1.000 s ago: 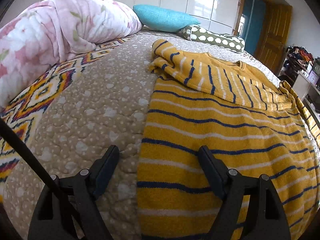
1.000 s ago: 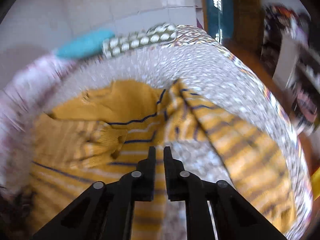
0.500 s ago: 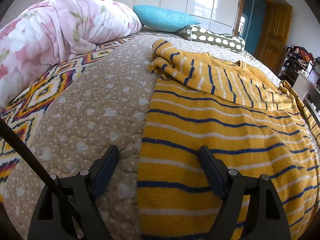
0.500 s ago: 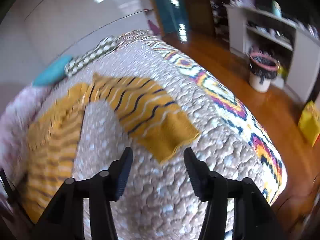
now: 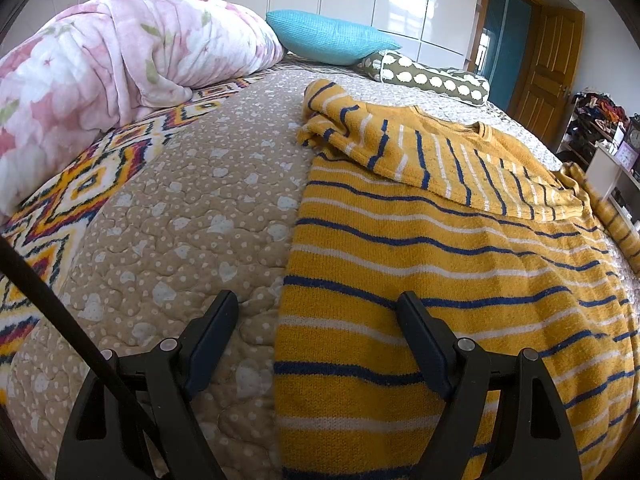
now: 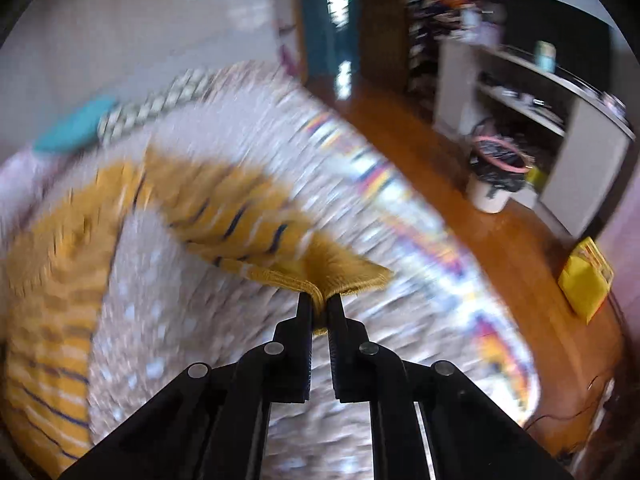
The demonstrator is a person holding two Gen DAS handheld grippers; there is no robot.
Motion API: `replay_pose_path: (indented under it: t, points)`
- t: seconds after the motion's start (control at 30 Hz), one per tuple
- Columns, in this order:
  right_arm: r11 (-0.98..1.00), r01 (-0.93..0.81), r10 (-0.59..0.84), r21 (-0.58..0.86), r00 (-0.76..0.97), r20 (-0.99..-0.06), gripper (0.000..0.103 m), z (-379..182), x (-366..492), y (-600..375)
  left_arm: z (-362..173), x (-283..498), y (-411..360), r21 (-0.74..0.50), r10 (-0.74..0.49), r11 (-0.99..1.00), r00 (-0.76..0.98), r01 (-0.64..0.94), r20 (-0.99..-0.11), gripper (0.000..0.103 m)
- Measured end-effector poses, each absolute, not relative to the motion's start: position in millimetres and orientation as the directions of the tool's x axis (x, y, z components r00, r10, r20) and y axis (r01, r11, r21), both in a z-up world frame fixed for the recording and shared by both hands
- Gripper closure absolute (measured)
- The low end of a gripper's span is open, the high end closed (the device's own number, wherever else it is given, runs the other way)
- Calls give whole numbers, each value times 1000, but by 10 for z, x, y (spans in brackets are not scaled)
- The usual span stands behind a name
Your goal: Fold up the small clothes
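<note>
In the left wrist view, a pink floral duvet (image 5: 100,80) is lying bunched in the upper left of the frame, with a turquoise pillow (image 5: 332,36) and a spotted olive bolster (image 5: 432,78) sitting along the top centre. The beige quilted bedspread (image 5: 180,208) is filling the left half, its zigzag patterned border running down the left edge. The yellow striped sweater (image 5: 460,280) is spreading across the right half, with one sleeve folded over its chest toward the upper right. At the bottom, the left gripper (image 5: 318,316) is hovering with its jaws standing wide; its left finger is over bare bedspread and its right finger is over the sweater's body, with the sweater's side edge running between them, neither pad pressing cloth.

In the right wrist view, which is heavily blurred, the sweater's body (image 6: 52,280) is lying down the left side of the frame, and its other sleeve is stretching from upper left toward the centre. The right gripper (image 6: 319,302) is sitting at lower centre, its jaws having just been closing, now pinching the plain yellow cuff (image 6: 340,276) of that sleeve between nearly touching fingers. A wooden floor, a white bin (image 6: 494,178) and a white shelf unit (image 6: 560,120) are showing at the right.
</note>
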State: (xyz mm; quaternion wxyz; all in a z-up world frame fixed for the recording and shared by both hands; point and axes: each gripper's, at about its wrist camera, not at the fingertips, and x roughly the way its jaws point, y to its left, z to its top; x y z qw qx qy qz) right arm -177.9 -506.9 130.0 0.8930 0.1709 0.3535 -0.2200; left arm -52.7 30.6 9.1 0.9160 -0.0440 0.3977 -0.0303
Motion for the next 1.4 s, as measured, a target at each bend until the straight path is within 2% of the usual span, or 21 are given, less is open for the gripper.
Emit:
replay_pose_path:
  t: [0.17,0.3,0.43,0.57,0.6,0.67,0.7,0.77,0.83,0.9,1.03,1.13,1.17,1.23,1.27,1.3,1.33,1.4]
  points:
    - [786,508,-192,353,743,-642,96,1759,-1964,-5549,91,-527,308,-103,-89,994,682,20,-726,23]
    - [758,467,-143,454,800,-583,96,2034,-1900,-5686,89,-525,310,-103,-89,994,680,20,-727,22]
    - [710,578,-234,403,732,-640,97,2018,-1689,-5979,89,-527,310,-103,-89,994,681,21,-727,22]
    - [617,752,-393,230,548,-738,97,1761,-1518,-6352,89,-528,309,-103,-89,994,681,21,-727,22]
    - [586,780,-406,219,517,-753,94,1687,-1540,-6401,89,-528,309,-102,-89,995,681,21,-727,22]
    - [583,751,-343,312,575,-743,91,1599,-1641,-6416,88,-526,309,-102,-89,995,680,21,-727,22]
    - [590,719,-297,367,616,-730,78,1554,-1700,-6375,87,-527,308,-102,-89,995,680,21,-728,22]
    - [599,660,-205,453,673,-711,61,1404,-1769,-6290,88,-528,307,-102,-89,995,681,21,-727,22]
    - [596,595,-95,539,719,-688,60,1233,-1788,-6164,87,-528,308,-101,-88,995,680,21,-728,22]
    - [586,574,-42,572,727,-686,59,1088,-1782,-6105,86,-522,313,-97,-83,995,681,19,-728,22]
    - [635,638,-147,436,654,-742,49,940,-1630,-6001,85,-517,329,-91,-78,996,681,16,-728,22]
    - [684,689,-324,239,581,-746,40,942,-1480,-5997,86,-523,319,-91,-77,996,681,16,-728,22]
    - [694,687,-339,215,576,-744,35,920,-1427,-6016,86,-522,321,-90,-77,996,681,17,-728,22]
    - [715,659,-302,234,593,-747,35,869,-1354,-6046,86,-522,323,-91,-78,996,680,17,-729,22]
    - [726,622,-235,292,624,-745,46,849,-1326,-6046,86,-523,323,-91,-79,996,681,17,-728,22]
    - [728,602,-191,328,638,-746,76,863,-1336,-6039,86,-521,334,-92,-79,996,681,17,-728,22]
    - [726,596,-171,343,640,-749,86,894,-1334,-6004,87,-525,324,-91,-79,996,681,18,-728,22]
    - [720,559,-104,412,674,-732,95,1035,-1402,-5928,88,-523,331,-93,-80,996,681,18,-728,22]
